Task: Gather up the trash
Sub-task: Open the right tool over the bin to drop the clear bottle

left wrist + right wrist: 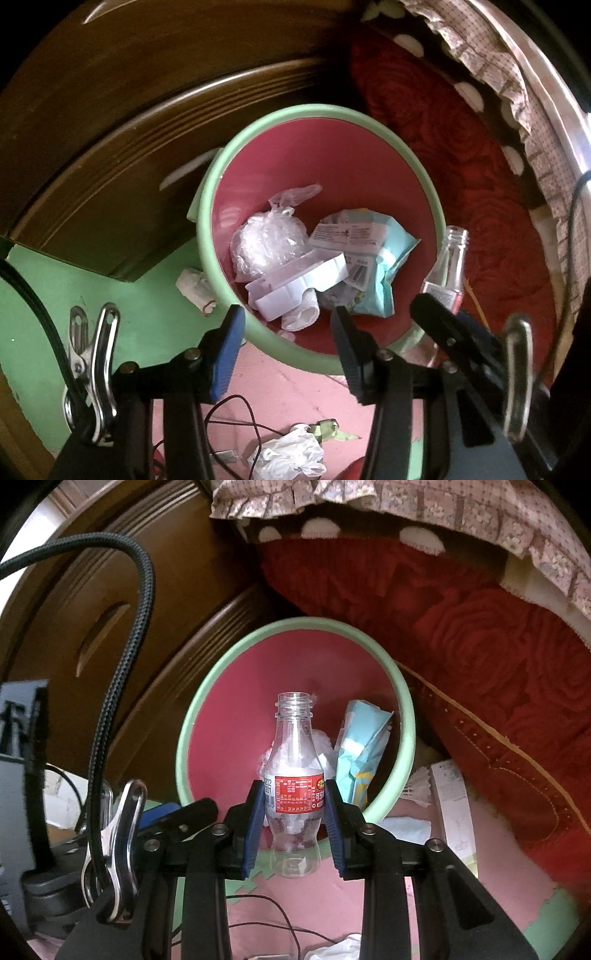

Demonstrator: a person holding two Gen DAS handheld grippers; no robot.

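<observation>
A: What was the biggest thing there?

B: A red blanket (498, 672) hung down from the bed. Next to it, on the floor, stood the bin (207, 686). It had a green rim and was pink inside.

A: Was trash in it already?

B: Yes. A blue packet (384, 266), a clear plastic bag (269, 236) and a white tray (295, 280) lay at the bottom.

A: And the bottle?

B: The right tongs (293, 805) were clenched on the clear bottle (293, 760), squeezing its red label from both sides. The bottle had no cap and stood upright, right at the near rim of the bin. I think it was about to go in.

A: What about the other tongs?

B: The left tongs (286, 343) were spread apart over the bin with nothing between them.

A: What could go wrong?

B: The bottle was smooth and round, so it might slip if the squeeze got loose too soon. Then it could hit the rim and roll away on the floor. The two tongs were also close together, so they might bump.

A: Was more trash left?

B: Yes. A white bag (288, 458) lay crumpled on the floor near some thin wires (236, 413). Picking it up could catch a wire.
</observation>
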